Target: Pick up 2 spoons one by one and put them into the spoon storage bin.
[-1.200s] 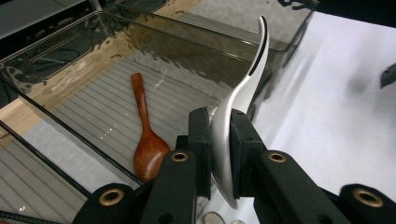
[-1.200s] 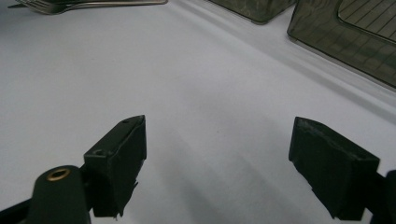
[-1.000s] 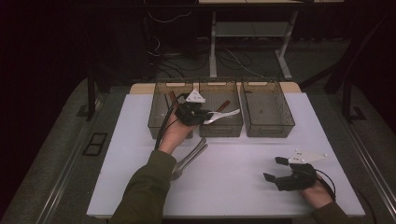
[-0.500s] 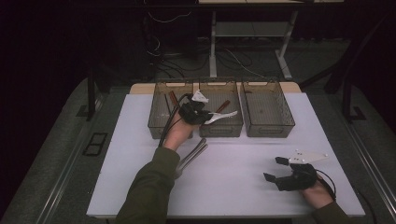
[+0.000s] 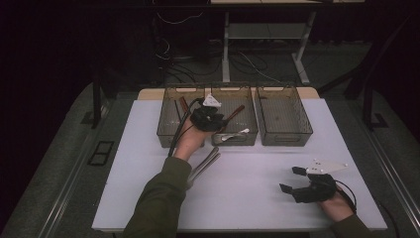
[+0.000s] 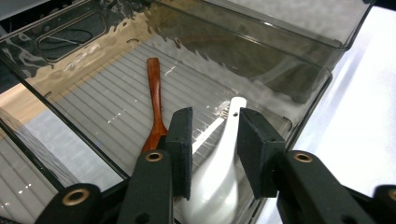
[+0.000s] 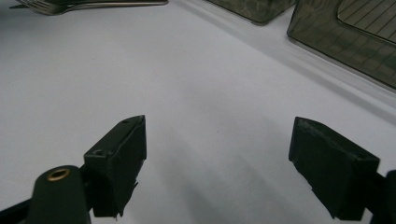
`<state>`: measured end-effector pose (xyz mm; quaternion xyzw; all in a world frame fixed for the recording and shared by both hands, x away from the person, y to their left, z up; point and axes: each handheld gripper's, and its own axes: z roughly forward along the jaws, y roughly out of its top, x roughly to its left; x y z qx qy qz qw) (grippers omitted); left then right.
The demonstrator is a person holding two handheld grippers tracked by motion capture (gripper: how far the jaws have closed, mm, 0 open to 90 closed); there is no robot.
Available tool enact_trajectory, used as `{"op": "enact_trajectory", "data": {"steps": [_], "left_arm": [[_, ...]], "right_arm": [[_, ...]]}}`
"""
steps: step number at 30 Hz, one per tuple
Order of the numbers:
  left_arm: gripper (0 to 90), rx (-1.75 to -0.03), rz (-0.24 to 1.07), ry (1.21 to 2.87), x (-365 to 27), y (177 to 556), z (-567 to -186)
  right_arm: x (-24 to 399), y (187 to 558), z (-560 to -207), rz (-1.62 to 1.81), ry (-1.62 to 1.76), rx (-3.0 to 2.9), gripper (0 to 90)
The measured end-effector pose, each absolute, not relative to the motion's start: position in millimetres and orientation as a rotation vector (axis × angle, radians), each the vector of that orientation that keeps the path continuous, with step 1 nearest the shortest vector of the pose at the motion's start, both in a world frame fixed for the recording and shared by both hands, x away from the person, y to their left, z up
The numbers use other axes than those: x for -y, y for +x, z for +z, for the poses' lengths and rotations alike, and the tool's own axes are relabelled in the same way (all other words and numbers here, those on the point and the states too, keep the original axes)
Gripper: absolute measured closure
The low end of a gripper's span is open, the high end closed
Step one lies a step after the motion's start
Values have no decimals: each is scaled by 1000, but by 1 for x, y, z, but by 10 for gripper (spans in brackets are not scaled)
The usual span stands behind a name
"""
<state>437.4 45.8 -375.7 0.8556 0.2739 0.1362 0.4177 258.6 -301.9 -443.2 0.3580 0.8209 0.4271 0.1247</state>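
Observation:
My left gripper (image 5: 221, 124) hovers over the middle smoky bin (image 5: 233, 88). Its jaws have just been opening. In the left gripper view a white ceramic spoon (image 6: 219, 161) lies between and below the pads (image 6: 183, 140), which stand apart from it (image 6: 212, 126). The white spoon (image 5: 235, 135) rests on the bin's ribbed floor (image 6: 116, 112), near its front wall. A reddish wooden spoon (image 6: 154, 93) lies beside it, slanting across the same bin (image 5: 236, 111). My right gripper (image 5: 290, 179) sits low over the white table at the front right, open and empty (image 7: 217, 154).
Three smoky bins stand in a row at the table's far side: a left bin (image 5: 167, 121) with dark utensils, the middle one, and a right bin (image 5: 283, 118). Metal cutlery (image 5: 205, 161) lies on the table by the left forearm; a fork (image 7: 93, 4) lies far off.
The left gripper's jaws have parted and the white spoon, held out over the middle bin before, now lies lower in it. The right gripper has stayed put.

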Motion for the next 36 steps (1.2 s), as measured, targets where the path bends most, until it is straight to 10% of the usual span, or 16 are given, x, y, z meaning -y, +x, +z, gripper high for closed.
{"op": "enact_trajectory", "data": {"steps": [36], "left_arm": [[343, -678, 316, 2093, -85, 364, -372]], "right_arm": [[301, 259, -444, 1235, 1057, -2400, 189]]}}
